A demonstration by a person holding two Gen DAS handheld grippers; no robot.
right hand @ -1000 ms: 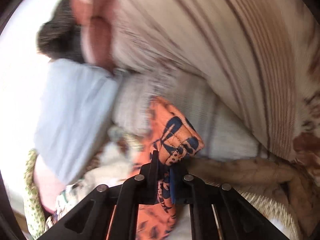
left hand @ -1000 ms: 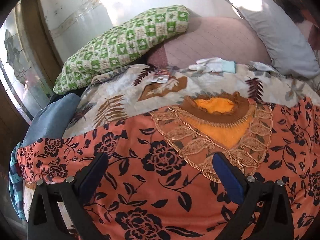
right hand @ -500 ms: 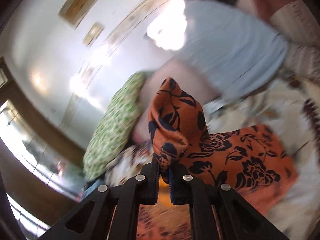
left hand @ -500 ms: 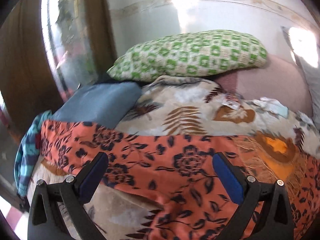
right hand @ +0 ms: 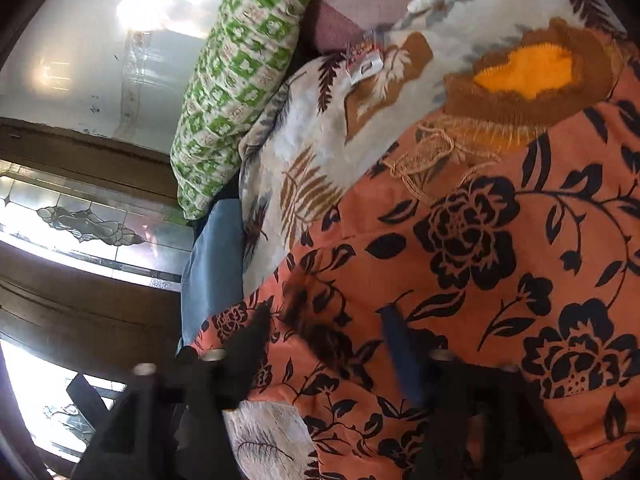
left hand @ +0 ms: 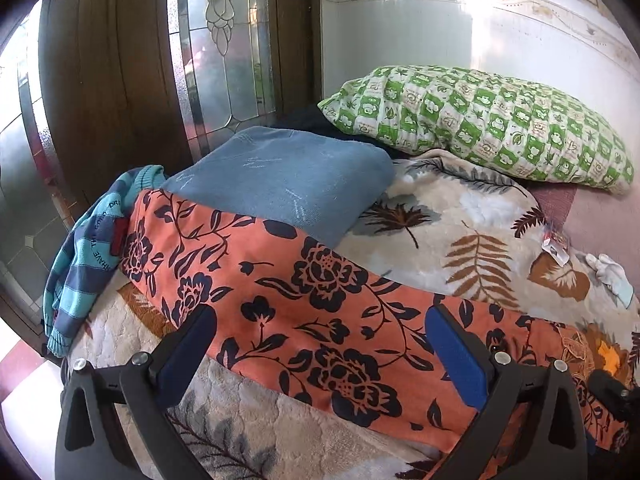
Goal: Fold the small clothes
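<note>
Jaws of the right gripper (right hand: 324, 332) are opening, pinching nothing, above the orange garment with black flowers (right hand: 480, 260). Left gripper (left hand: 320, 344) hovers spread wide over the same cloth, which lies across the leaf-print blanket (left hand: 460, 220) beside a folded blue towel (left hand: 288, 172).

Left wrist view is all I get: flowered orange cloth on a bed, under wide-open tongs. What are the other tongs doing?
Observer: The right tongs are opening above the same orange cloth; nothing is pinched between them.
Visitor: What sort of clothing is it?
Observer: A top, it seems. The right wrist view shows its whole brown ribbed collar, which your view cuts off at the edge.
Visitor: Any decoration there?
Observer: Yes, pale lace trim lies on the cloth just under that collar.
</note>
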